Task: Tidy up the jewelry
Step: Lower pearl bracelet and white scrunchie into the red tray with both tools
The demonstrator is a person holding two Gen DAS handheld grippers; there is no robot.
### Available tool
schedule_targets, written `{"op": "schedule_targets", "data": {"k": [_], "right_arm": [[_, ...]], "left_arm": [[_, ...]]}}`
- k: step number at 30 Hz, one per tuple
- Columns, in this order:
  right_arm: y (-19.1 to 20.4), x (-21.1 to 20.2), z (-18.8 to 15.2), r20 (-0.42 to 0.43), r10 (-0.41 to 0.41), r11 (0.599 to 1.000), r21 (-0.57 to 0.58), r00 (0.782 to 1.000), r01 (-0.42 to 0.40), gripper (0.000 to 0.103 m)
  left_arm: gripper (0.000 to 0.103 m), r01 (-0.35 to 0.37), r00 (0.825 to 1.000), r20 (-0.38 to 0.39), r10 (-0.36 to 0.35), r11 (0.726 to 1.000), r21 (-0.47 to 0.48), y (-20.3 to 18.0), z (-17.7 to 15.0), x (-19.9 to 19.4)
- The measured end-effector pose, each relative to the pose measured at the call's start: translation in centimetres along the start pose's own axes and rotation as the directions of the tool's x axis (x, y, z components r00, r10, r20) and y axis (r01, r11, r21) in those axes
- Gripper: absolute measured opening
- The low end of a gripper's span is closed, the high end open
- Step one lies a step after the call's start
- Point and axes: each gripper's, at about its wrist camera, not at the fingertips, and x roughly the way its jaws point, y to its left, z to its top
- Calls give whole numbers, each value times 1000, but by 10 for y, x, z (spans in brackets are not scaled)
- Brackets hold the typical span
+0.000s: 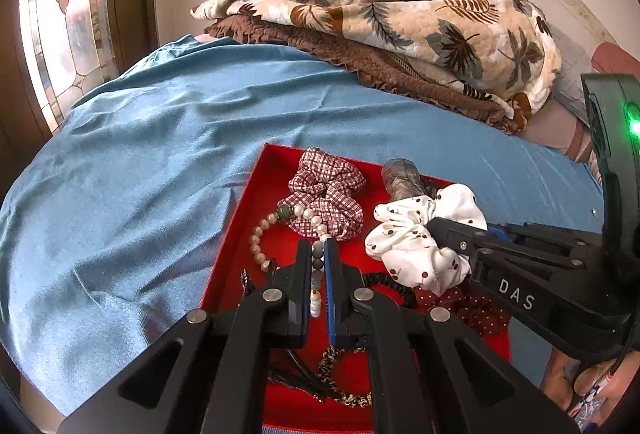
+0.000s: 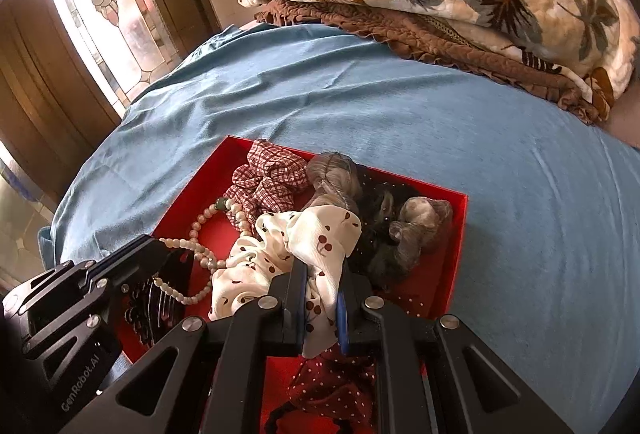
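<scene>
On the blue bed sheet (image 1: 160,137) stands a red tray (image 1: 256,201), and inside it lie a pearl bracelet (image 1: 260,230), a checked scrunchie (image 1: 328,193), a grey scrunchie (image 2: 420,226) and other hair ties. The left gripper (image 1: 319,254) has its jaws pressed together on a beaded strand (image 1: 317,274) of the bracelet, just above the tray floor. The right gripper (image 2: 322,274) is clamped on the white cherry-print scrunchie (image 2: 280,250), which hangs over the middle of the tray.

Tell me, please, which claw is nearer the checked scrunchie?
Left. The left claw grips the pearl bracelet beside the checked scrunchie; the right claw grips the cherry-print scrunchie, farther off.
</scene>
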Motion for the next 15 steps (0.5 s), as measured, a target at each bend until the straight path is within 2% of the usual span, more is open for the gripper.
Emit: {"op": "schedule_targets", "data": {"k": [15], "right_arm": [[-5, 18, 2, -32, 8, 1000, 23, 999, -8, 13]], "left_arm": [[6, -11, 1000, -29, 11, 1000, -11, 3, 0, 10]]}}
